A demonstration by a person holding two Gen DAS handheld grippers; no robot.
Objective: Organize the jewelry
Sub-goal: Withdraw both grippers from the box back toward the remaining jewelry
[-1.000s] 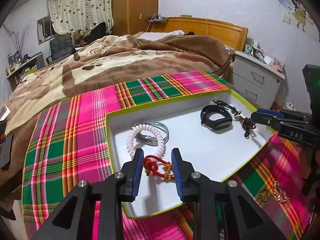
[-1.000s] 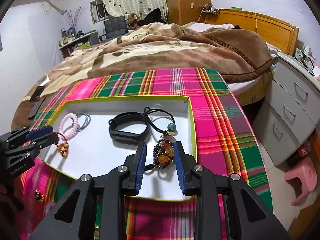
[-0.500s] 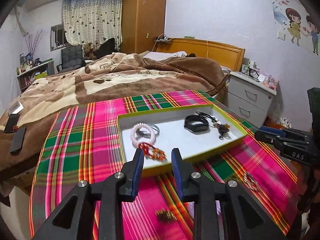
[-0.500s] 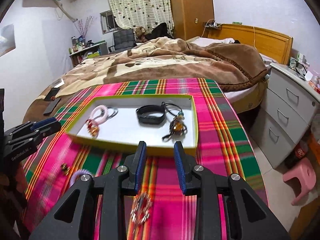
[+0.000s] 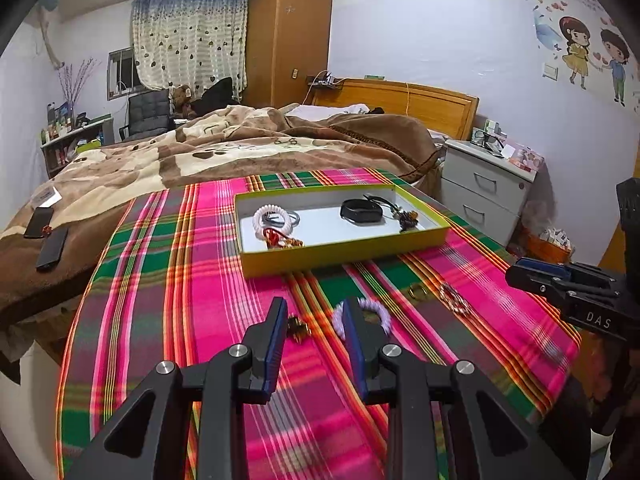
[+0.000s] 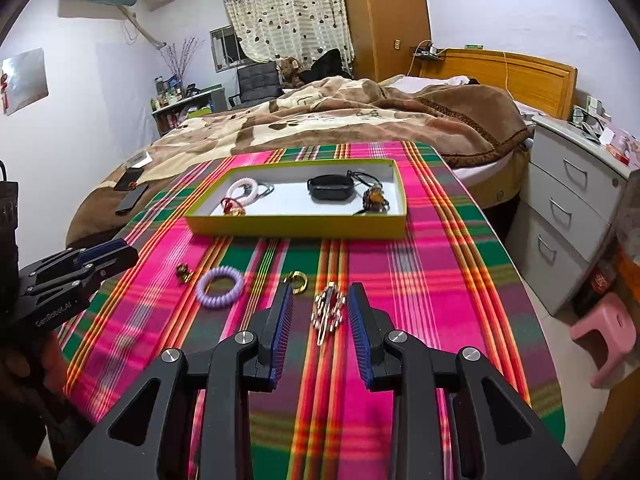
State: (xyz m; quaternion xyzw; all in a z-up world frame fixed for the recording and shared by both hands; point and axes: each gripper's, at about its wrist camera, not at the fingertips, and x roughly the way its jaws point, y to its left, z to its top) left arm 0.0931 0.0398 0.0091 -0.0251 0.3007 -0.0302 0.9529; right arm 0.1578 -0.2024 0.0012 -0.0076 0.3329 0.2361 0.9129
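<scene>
While empty, both tools (image 5: 315, 322) (image 6: 319, 312) above cloth (image 6: 420, 292)

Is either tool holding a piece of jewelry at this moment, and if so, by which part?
Nothing is held. The left tool and right tool both stand open and empty above the plaid cloth; the silver bracelet lies loose between the right tool's fingers.
</scene>
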